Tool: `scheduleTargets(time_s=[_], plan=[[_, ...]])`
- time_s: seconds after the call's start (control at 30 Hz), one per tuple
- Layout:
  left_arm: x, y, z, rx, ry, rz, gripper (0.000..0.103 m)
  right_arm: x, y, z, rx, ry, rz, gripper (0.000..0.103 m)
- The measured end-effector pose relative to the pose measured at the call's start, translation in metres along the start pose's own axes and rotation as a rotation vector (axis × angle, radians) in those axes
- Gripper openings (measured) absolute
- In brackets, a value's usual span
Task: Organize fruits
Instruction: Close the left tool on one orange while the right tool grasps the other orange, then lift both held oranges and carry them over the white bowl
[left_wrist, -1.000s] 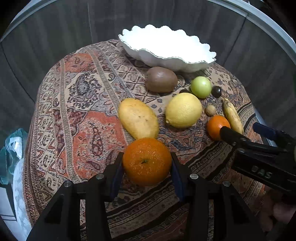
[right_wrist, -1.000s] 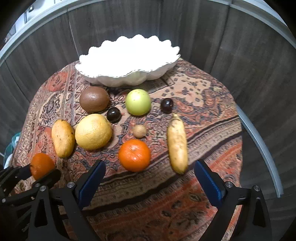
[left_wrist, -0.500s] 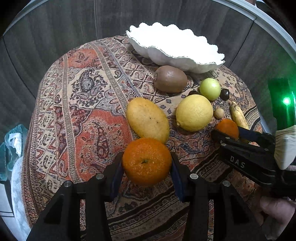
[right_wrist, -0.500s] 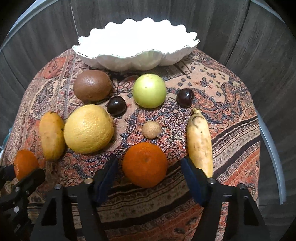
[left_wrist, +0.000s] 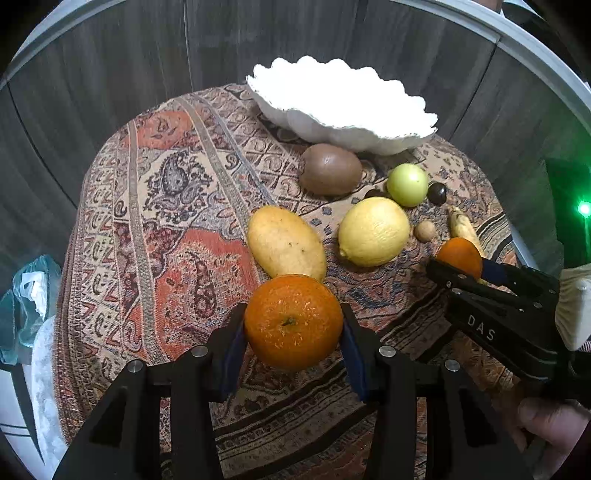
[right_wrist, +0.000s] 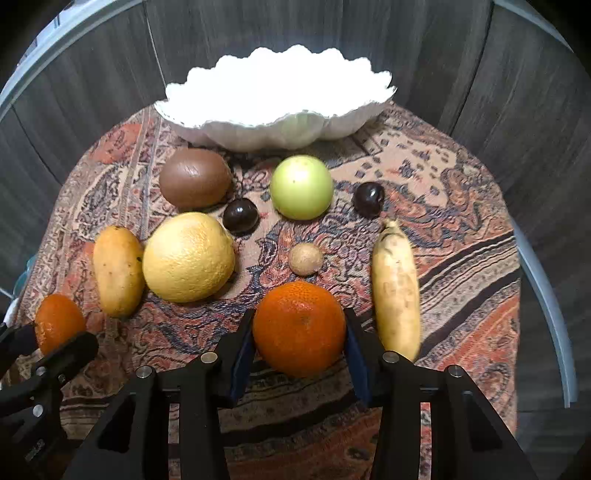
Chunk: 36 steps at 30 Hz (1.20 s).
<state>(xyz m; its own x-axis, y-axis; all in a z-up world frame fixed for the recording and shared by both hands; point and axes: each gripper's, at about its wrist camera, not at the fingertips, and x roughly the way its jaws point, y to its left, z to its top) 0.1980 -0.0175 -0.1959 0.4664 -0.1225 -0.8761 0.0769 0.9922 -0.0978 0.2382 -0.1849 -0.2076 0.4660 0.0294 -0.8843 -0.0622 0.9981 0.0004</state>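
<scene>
Cloth (right_wrist: 461, 258), woven with paisley and stripes, covers the round table. Bowl (right_wrist: 280, 127), white and scalloped, sits at its far edge. Below it lie a pebbled lemon (right_wrist: 188, 256), a smooth mango (right_wrist: 117, 271), a banana (right_wrist: 395, 288) and a fuzzy kiwi (right_wrist: 195, 177). Near the front edge, the left gripper (left_wrist: 293, 328) clamps one dimpled orange (left_wrist: 293, 321); the right gripper (right_wrist: 299, 339), jaws just closing, presses on another (right_wrist: 299, 326).

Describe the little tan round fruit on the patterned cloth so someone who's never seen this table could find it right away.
Start at the white scalloped bowl at the far end of the patterned cloth. Come toward the camera past the green apple to the gap between the big yellow citrus and the banana. The small tan fruit sits there alone, the smallest piece, pale beside the two dark plums.
</scene>
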Motion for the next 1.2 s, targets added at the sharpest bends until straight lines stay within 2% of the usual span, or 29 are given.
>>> scheduleTargets(time_s=[0.43,0.7,1.2], plan=[[-0.038,-0.008,0.029,0.011,-0.061,-0.015,0.046,-0.054,-0.002,0.009,0.000,-0.062,0.012,0.045],[-0.055,-0.015,0.054,0.032,-0.108,-0.017,0.046,-0.081,-0.009,0.037,0.010,-0.122,0.010,0.045],[-0.070,-0.023,0.109,0.060,-0.159,-0.019,0.046,-0.103,-0.013,0.089,0.015,-0.192,0.030,0.045]])
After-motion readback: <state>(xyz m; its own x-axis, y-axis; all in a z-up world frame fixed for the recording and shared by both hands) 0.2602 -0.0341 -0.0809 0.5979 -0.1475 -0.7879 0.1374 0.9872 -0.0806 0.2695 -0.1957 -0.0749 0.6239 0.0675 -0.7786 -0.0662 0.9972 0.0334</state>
